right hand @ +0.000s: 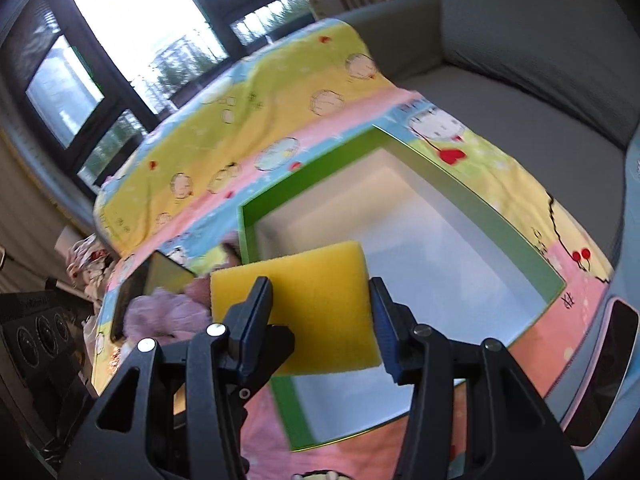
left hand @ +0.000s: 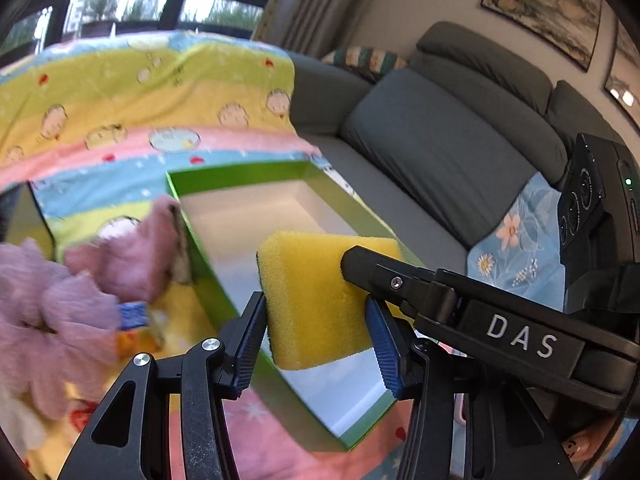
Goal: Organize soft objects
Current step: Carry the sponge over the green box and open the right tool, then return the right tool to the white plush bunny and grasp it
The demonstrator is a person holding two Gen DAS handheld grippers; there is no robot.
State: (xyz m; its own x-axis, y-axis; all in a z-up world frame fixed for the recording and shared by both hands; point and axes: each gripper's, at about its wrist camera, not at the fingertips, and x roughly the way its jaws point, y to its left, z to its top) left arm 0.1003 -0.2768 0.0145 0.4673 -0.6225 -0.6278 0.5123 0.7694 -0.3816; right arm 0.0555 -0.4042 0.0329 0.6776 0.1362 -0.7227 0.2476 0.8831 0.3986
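A yellow sponge [left hand: 316, 300] with a dark green scouring side is held over the open green box [left hand: 208, 256] with a white inside. My left gripper [left hand: 316, 320] has its blue pads on both sides of the sponge. My right gripper [right hand: 322, 316] also grips the same sponge [right hand: 316, 312] from the other end; its black finger [left hand: 380, 276] shows in the left wrist view. The box [right hand: 480, 208] lies on a bright cartoon-print blanket [right hand: 248, 120]. A pink fluffy cloth [left hand: 60, 312] lies left of the box, with a blue and orange item [left hand: 138, 330] under it.
The blanket [left hand: 140, 92] covers a low table. A grey sofa [left hand: 440, 140] stands behind and to the right, with a blue flowered cloth [left hand: 516, 248] on its seat. Large windows [right hand: 132, 40] are at the back. A dark shiny item [right hand: 160, 276] lies left of the box.
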